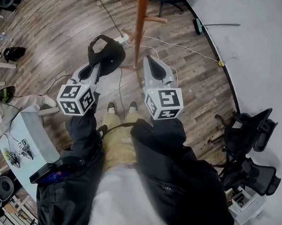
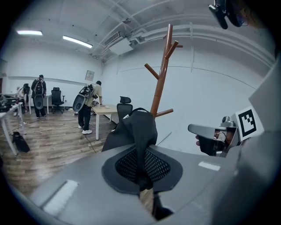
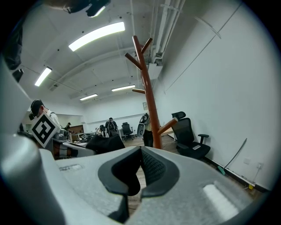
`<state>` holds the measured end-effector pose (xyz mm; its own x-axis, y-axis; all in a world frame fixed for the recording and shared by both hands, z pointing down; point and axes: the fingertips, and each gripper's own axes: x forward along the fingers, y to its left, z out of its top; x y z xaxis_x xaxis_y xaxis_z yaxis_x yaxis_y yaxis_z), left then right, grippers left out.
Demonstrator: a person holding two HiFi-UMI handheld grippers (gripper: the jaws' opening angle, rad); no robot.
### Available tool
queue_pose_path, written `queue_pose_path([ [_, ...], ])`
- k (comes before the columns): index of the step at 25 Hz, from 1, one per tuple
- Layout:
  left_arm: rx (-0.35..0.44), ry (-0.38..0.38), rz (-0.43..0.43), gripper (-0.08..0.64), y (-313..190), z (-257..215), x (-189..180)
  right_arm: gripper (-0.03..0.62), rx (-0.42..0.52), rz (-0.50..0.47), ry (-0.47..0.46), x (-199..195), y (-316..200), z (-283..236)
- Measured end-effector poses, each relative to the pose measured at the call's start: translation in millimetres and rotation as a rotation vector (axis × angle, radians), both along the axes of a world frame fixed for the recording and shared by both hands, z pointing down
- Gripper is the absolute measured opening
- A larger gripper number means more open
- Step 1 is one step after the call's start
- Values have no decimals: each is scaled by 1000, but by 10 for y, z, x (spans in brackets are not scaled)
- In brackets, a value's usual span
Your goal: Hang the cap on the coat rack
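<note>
Head view: cap held up near the coat rack

The left gripper (image 1: 98, 67) has its jaws pressed together on a black cap (image 1: 108, 52), which hangs off the far end of the jaws above the wooden floor (image 1: 50, 26). The brown coat rack (image 1: 140, 23) stands just right of the cap and farther off, and the cap does not touch it. In the left gripper view the cap's fabric (image 2: 139, 127) rises from between the dark pads (image 2: 125, 165), with the rack's pole and pegs (image 2: 160, 83) behind it. The right gripper (image 1: 151, 62) is held to the right of the left one. Its jaws (image 3: 139, 169) are closed on nothing, and the rack (image 3: 147, 99) stands ahead of them.
</note>
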<state>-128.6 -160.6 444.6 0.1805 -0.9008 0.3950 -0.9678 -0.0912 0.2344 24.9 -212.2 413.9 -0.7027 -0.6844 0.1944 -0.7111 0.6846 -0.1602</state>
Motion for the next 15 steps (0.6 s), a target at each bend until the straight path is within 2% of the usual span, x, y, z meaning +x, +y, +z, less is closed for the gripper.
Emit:
queue_pose_path([
  [7,-40,13,54,6,-153,229,-139,0,4,23,27,-187,-33,31],
  [15,-137,9,162,6,-401,666,-327,0,-14,90,60,-306,-171,104],
])
